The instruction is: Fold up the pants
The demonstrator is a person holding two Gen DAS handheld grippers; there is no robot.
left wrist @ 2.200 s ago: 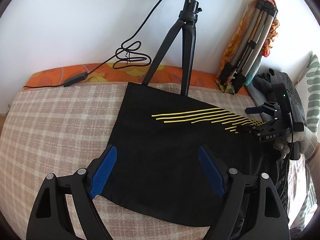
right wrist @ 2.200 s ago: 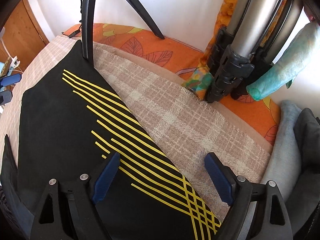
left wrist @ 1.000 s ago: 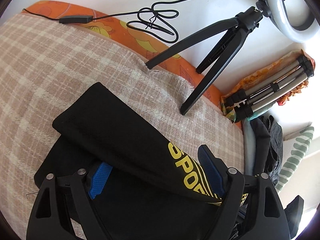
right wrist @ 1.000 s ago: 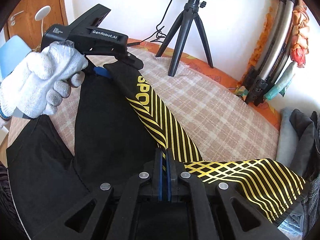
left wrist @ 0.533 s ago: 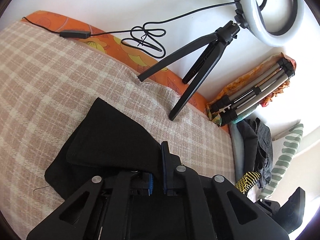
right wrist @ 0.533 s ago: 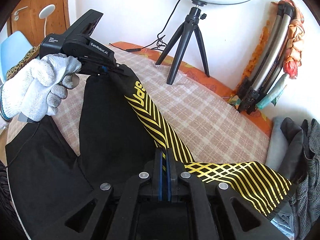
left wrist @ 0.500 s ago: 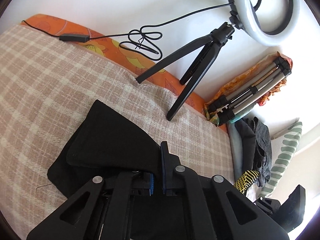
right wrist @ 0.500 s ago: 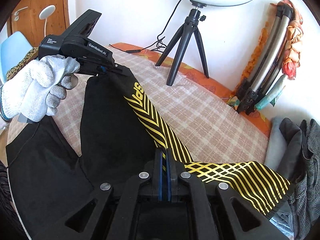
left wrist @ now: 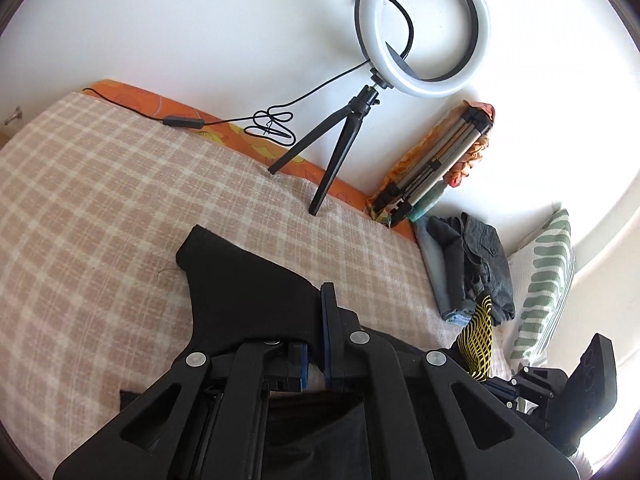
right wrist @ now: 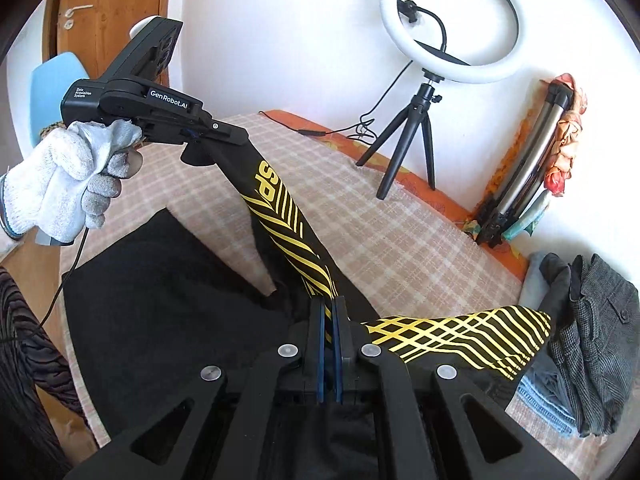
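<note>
The lower part of the black fabric pants with yellow stripes and lettering (right wrist: 276, 224) is cut off by the bottom edge in both views, and the black gripper frames cover much of the cloth near the camera. Only the letters "SP" of the yellow print can be read; the rest disappears into a fold. One pair of pants is visible, held by two grippers.

The left gripper (right wrist: 224, 136), in a white knitted glove (right wrist: 64, 184) at the upper left of the right wrist view, is clamped on one end of the pants. In the left wrist view its blue pads (left wrist: 325, 332) sit nearly together with black cloth pinched between them. The right gripper (right wrist: 327, 340), at lower centre, is clamped narrow on the striped band.

Between the two grippers the cloth is stretched as a raised band, its long axis running from upper left down to lower centre. From there a striped flap (right wrist: 472, 336) spreads right toward one pile of folded grey and blue clothes (right wrist: 580, 344). The remaining black cloth lies on the beige checked blanket (right wrist: 400, 240). Behind stand one white ring light on a black tripod (right wrist: 448, 24) and one folded silver tripod (right wrist: 532, 156).
</note>
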